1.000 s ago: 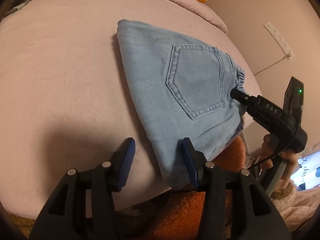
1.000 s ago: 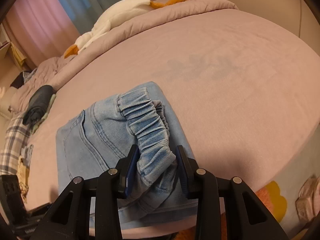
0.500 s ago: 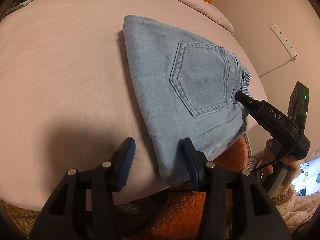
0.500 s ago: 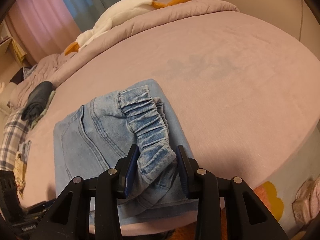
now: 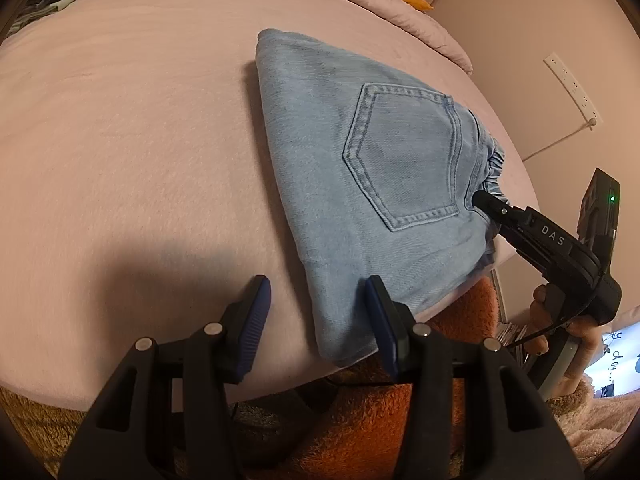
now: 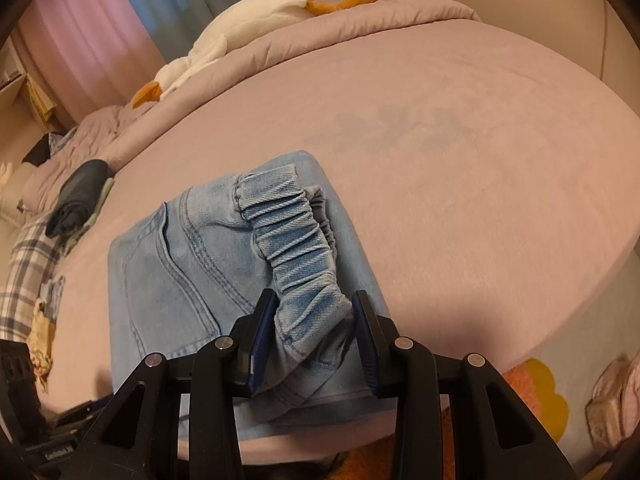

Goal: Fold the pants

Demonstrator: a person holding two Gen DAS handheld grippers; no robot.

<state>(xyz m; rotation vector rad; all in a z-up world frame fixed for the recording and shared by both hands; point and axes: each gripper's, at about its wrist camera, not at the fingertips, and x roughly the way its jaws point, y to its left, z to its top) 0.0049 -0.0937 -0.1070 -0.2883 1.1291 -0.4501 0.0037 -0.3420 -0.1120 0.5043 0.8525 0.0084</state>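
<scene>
Gripping the elastic waistband point(image 6: 298, 240) of the jeans point(image 6: 188, 276): right gripper point(image 6: 316, 336), both pads pressed on the bunched denim, which sits right between them. The jeans lie folded in a compact stack on the pink bed point(image 6: 460, 168), spreading ahead and to the left of that gripper, with the near edge at the mattress edge.

Left gripper point(image 5: 318, 320) stands open, holding nothing. Its right finger point(image 5: 384, 328) sits at the near corner of the jeans point(image 5: 360, 184); contact unclear from this angle. Its left finger point(image 5: 252, 324) hangs over bare bed point(image 5: 132, 152). The back pocket point(image 5: 404, 160) faces up, ahead and to the right of the left gripper.

From the left wrist view, the right gripper point(image 5: 486, 200) comes in from the right with its tip at the waistband end of the stack, and a hand point(image 5: 560, 320) holds its handle.

Far beyond the right gripper, a white plush goose point(image 6: 248, 28) lies on the rolled duvet point(image 6: 360, 28). Dark folded clothes point(image 6: 78, 196) sit far left of it at the bed edge.
</scene>
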